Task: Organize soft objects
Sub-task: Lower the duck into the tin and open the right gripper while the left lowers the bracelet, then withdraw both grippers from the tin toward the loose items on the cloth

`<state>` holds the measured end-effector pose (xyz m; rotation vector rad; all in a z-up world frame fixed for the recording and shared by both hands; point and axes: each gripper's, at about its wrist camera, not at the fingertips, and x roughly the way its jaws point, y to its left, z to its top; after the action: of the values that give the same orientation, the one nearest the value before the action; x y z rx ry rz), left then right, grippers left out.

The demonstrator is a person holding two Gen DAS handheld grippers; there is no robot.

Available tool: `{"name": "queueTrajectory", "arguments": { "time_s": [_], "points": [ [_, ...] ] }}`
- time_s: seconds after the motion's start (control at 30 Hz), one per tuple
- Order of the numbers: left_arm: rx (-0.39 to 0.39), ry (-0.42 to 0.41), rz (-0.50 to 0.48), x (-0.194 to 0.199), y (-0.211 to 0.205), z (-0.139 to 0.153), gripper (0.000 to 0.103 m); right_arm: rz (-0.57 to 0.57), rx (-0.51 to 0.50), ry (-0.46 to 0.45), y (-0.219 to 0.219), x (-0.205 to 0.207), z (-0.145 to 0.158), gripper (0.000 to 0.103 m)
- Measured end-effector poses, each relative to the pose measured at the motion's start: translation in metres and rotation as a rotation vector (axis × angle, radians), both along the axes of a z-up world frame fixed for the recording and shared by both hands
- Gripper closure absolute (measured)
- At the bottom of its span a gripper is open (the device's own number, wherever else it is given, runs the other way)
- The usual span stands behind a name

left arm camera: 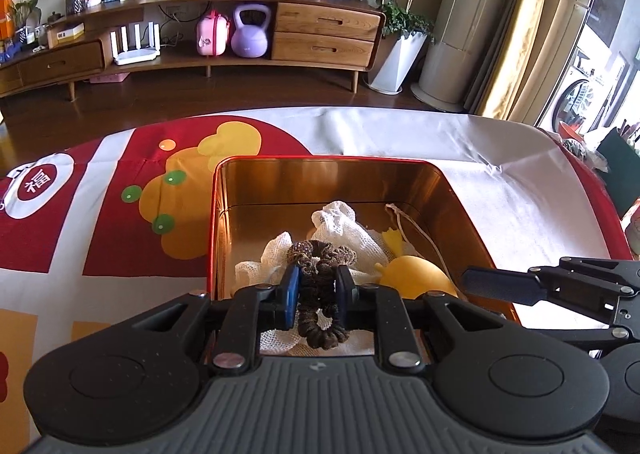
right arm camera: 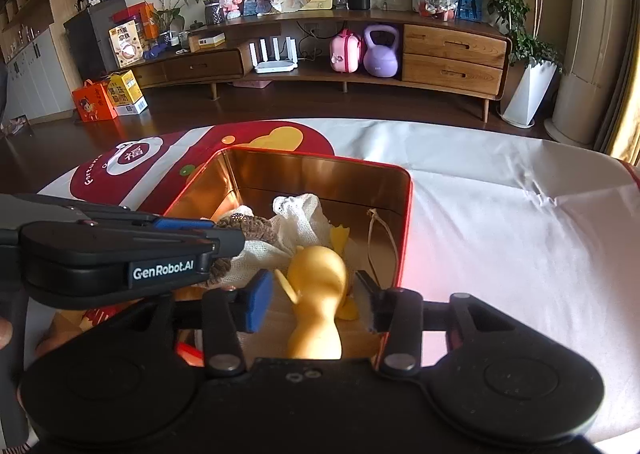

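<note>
A red tin box (left arm camera: 332,170) with a gold inside stands on the table; it also shows in the right wrist view (right arm camera: 404,190). In it lie a white mesh bag (left arm camera: 344,230) and a yellow rubber duck (left arm camera: 416,278). My left gripper (left arm camera: 318,286) is shut on a brown scrunchie (left arm camera: 320,258) and holds it over the box, above the mesh bag. My right gripper (right arm camera: 316,294) is open over the box, its fingers on either side of the duck (right arm camera: 318,294) without touching it. The scrunchie (right arm camera: 256,224) and mesh bag (right arm camera: 304,222) lie to its left.
A red, white and yellow cloth (left arm camera: 120,214) covers the table. Beyond the table's far edge are a wooden floor and a long wooden cabinet (left arm camera: 320,34). A potted plant (right arm camera: 528,86) stands at the right.
</note>
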<state>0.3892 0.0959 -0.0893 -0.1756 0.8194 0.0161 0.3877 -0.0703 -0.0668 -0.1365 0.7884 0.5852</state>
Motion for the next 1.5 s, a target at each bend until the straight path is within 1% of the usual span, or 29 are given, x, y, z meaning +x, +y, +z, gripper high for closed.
{"name": "queueTrajectory", "arguments": {
  "time_s": [0.1,0.23,0.27,0.4,0.53,0.6,0.63,0.67,0.83,1.1,1.2,1.27,1.33,1.4,1.5],
  "points": [
    [0.017,-0.011,-0.003,-0.006,-0.002,0.007,0.084,-0.006,0.0,-0.014,-0.004,-0.006,0.007,0.051],
    [0.029,-0.036,0.003,-0.016,-0.003,0.017,0.073,-0.014,0.015,-0.016,-0.01,-0.014,0.017,0.046],
    [0.027,-0.041,0.002,-0.019,-0.003,0.02,0.072,-0.014,0.017,-0.017,-0.012,-0.016,0.019,0.045],
    [0.027,-0.054,0.002,-0.032,-0.005,0.031,0.072,-0.009,0.016,-0.026,-0.016,-0.027,0.03,0.04],
    [0.022,-0.058,-0.001,-0.045,-0.006,0.043,0.07,0.003,0.014,-0.034,-0.021,-0.04,0.044,0.039],
    [0.029,-0.064,0.001,-0.053,-0.007,0.048,0.057,0.011,0.015,-0.035,-0.025,-0.047,0.05,0.037],
    [0.034,-0.069,0.005,-0.057,-0.008,0.051,0.046,0.012,0.016,-0.033,-0.026,-0.049,0.053,0.036],
    [0.033,-0.076,0.002,-0.062,-0.008,0.053,0.044,0.011,0.019,-0.034,-0.029,-0.053,0.056,0.035],
    [0.034,-0.078,-0.008,-0.084,-0.009,0.064,0.044,0.007,0.036,-0.028,-0.04,-0.07,0.07,0.03],
    [0.046,-0.071,-0.031,-0.121,-0.018,0.08,0.044,0.008,0.029,-0.019,-0.055,-0.097,0.082,0.024],
    [0.033,-0.074,-0.04,-0.134,-0.02,0.086,0.043,0.009,0.023,-0.02,-0.059,-0.108,0.085,0.019],
    [0.024,-0.076,-0.048,-0.143,-0.022,0.089,0.036,0.005,0.019,-0.024,-0.063,-0.118,0.086,0.015],
    [0.026,-0.081,-0.06,-0.151,-0.026,0.093,0.032,0.002,0.017,-0.029,-0.066,-0.126,0.088,0.014],
    [0.034,-0.081,-0.074,-0.16,-0.03,0.095,0.031,0.007,0.016,-0.024,-0.069,-0.133,0.09,0.013],
    [0.02,-0.076,-0.09,-0.173,-0.033,0.098,0.03,0.009,0.015,-0.017,-0.074,-0.144,0.092,0.008]
  ]
}}
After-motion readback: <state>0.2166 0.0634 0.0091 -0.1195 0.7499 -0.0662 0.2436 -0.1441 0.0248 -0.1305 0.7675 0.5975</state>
